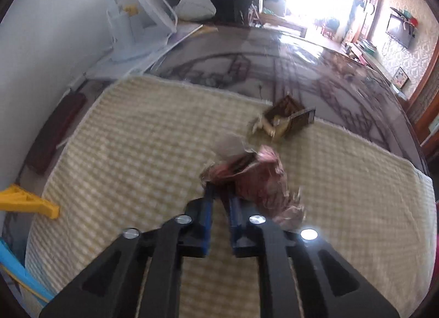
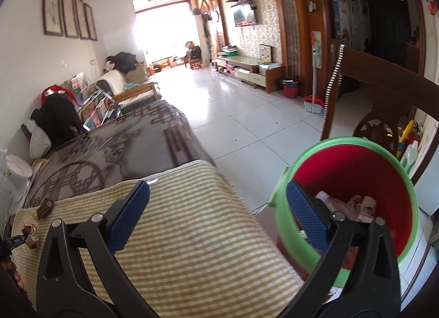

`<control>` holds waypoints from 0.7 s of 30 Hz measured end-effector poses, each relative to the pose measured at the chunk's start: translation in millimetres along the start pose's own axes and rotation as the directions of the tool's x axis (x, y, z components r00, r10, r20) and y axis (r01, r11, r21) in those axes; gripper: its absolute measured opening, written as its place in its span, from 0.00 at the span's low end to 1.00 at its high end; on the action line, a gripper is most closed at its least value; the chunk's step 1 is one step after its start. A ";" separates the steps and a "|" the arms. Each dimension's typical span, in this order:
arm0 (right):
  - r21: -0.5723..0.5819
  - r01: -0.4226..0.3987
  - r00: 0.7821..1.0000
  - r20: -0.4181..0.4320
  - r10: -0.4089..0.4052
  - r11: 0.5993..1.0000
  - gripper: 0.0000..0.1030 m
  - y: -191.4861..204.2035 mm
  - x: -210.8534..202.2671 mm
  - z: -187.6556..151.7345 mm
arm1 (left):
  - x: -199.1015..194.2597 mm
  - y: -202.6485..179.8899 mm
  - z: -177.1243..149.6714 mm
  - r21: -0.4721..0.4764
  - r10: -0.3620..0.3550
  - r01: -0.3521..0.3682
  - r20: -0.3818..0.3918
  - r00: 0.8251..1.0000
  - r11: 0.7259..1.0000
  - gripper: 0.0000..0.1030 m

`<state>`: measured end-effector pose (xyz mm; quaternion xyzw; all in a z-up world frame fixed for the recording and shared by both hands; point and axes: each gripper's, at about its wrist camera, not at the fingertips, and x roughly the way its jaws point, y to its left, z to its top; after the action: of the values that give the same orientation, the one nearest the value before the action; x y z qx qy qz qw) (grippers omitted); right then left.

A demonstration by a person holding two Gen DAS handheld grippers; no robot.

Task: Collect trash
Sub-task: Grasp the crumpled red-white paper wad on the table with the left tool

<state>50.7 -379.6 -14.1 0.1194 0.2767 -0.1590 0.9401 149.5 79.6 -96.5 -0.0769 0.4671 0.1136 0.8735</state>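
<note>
My left gripper (image 1: 219, 190) is shut on a crumpled reddish-pink wrapper (image 1: 255, 178) and holds it over the yellow checked cloth (image 1: 137, 153). The same wrapper shows small at the far left of the right wrist view (image 2: 30, 234). A brown and gold torn box (image 1: 285, 120) lies on the cloth beyond it, also in the right wrist view (image 2: 45, 207). My right gripper (image 2: 216, 200) is open and empty, near the cloth's right edge beside a red bin with a green rim (image 2: 365, 170) that holds crumpled trash (image 2: 354, 204).
The cloth covers part of a dark patterned table (image 1: 274, 65). A white fan (image 1: 153, 13) and piled bags and clothes stand at the table's far end. A yellow bracket (image 1: 30, 201) sits at left. A wooden chair (image 2: 384, 90) stands behind the bin on the tiled floor (image 2: 233, 115).
</note>
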 end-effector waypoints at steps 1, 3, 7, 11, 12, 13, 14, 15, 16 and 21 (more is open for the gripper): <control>-0.014 -0.003 1.000 0.000 0.003 1.000 0.95 4.7 -0.3 -1.1 | -5.2 3.3 -5.4 0.002 -0.010 0.010 -0.003 1.000 1.000 0.04; -0.051 -0.012 1.000 -0.003 0.012 0.999 0.95 17.6 -1.5 -4.3 | -19.4 10.6 -17.7 -0.006 -0.048 0.048 -0.011 0.999 0.999 0.04; -0.110 -0.028 0.999 -0.018 0.027 0.994 0.95 37.7 -2.8 -10.5 | -52.0 26.4 -46.2 -0.108 -0.188 0.185 -0.013 0.982 0.977 0.02; -0.162 -0.040 0.999 -0.038 0.034 0.986 0.95 56.4 -2.3 -20.2 | -73.9 25.6 -77.7 -0.060 -0.164 0.165 0.027 0.986 0.984 0.02; -0.171 -0.043 0.999 -0.040 0.036 0.984 0.95 58.2 -3.4 -21.1 | -74.2 25.5 -77.1 -0.062 -0.166 0.168 0.030 0.986 0.984 0.08; -0.185 -0.047 0.998 -0.043 0.039 0.982 0.95 62.3 -4.3 -23.5 | -74.6 24.2 -76.3 -0.063 -0.176 0.178 0.030 0.984 0.982 0.30; -0.205 -0.050 0.998 -0.043 0.042 0.977 0.95 67.4 -5.9 -26.4 | -76.0 21.5 -76.0 -0.057 -0.183 0.185 0.039 0.982 0.981 0.53; -0.218 -0.050 0.998 -0.041 0.042 0.975 0.95 70.2 -7.2 -28.8 | -77.4 19.4 -76.6 -0.050 -0.183 0.185 0.051 0.982 0.981 0.56; -0.233 -0.050 0.998 -0.038 0.042 0.971 0.95 73.6 -8.3 -30.9 | -78.3 16.8 -77.5 -0.033 -0.183 0.185 0.064 0.981 0.982 0.56; -0.307 -0.055 0.998 -0.035 0.046 0.950 0.95 90.2 -9.1 -39.7 | -73.7 5.1 -76.6 -0.022 -0.266 0.268 0.070 0.961 0.963 0.68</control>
<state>57.3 -282.0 -29.2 -0.0193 0.3078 -0.0882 0.9472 47.3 56.8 -77.4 -0.1491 0.4212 0.0044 0.8946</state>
